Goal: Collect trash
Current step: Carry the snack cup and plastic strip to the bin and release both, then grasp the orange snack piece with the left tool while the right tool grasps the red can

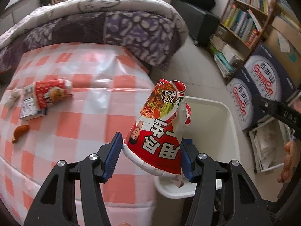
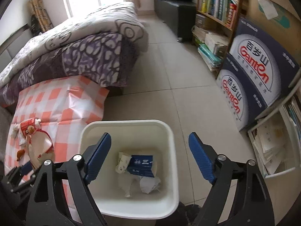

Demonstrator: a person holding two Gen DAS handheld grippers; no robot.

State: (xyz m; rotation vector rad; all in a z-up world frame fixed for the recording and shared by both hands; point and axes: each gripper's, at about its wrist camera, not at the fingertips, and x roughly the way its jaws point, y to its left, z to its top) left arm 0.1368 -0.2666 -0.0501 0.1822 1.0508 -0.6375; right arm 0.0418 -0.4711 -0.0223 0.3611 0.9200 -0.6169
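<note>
left wrist view: the left tongs [image 1: 150, 157] are closed on a crushed red instant-noodle cup [image 1: 160, 130], one blue pad against each side of its wide rim end. the cup's long axis runs up and away from the tongs, its torn narrow end pointing forward. it hangs right at the edge of the checked tabletop [image 1: 75, 98], with the white trash bin [image 1: 230, 116] just beyond and below to the right, so the drop looks like a short carry rightward. a red snack wrapper [image 1: 43, 96], a sausage piece [image 1: 19, 131] and a crumpled tissue [image 1: 12, 98] lie on the tabletop, well to the left.

right wrist view: the right tongs [image 2: 150, 158] are wide open and hold nothing, hovering directly over the bin's mouth. inside lie a blue box [image 2: 142, 166] and crumpled paper [image 2: 149, 184]. the held cup shows at the left, beside the bin's rim; the left tongs are clearly the nearer to it.
</note>
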